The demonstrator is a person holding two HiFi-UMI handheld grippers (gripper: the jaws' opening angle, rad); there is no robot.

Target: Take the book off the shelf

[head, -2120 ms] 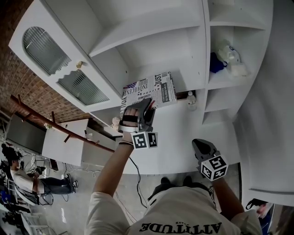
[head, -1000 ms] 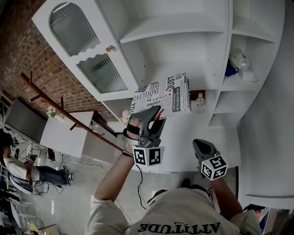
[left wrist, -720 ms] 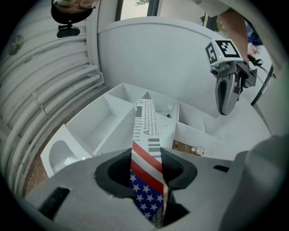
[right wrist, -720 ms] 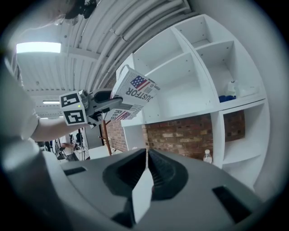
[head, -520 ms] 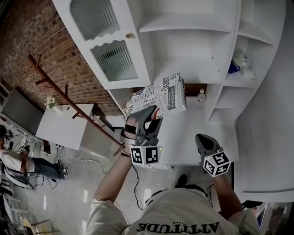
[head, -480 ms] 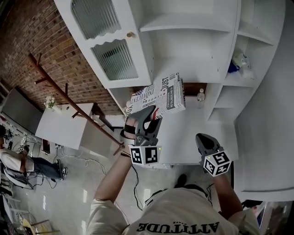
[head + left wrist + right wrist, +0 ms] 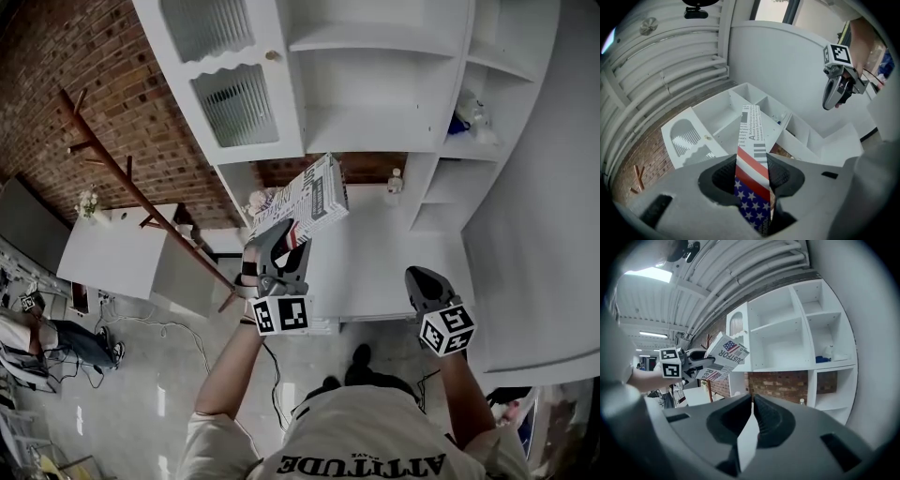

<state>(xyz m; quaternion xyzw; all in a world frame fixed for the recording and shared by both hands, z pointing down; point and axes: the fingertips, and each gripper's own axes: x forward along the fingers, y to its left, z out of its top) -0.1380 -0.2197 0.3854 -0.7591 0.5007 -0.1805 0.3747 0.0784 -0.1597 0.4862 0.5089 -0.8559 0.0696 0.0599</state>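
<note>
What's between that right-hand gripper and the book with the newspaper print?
Nothing stands there. In the head view, only bare white counter shows between the right gripper and the book, which the left gripper holds.

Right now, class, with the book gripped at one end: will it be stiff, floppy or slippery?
The book is probably stiff: it juts from the left tool without visible sag. Held at one end, its free end may lever downward. The cover looks smooth, so slipping seems possible.

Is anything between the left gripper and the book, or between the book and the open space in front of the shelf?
Nothing visible. The left gripper is shut on the book, which hangs in open air outside the shelf unit.
</note>
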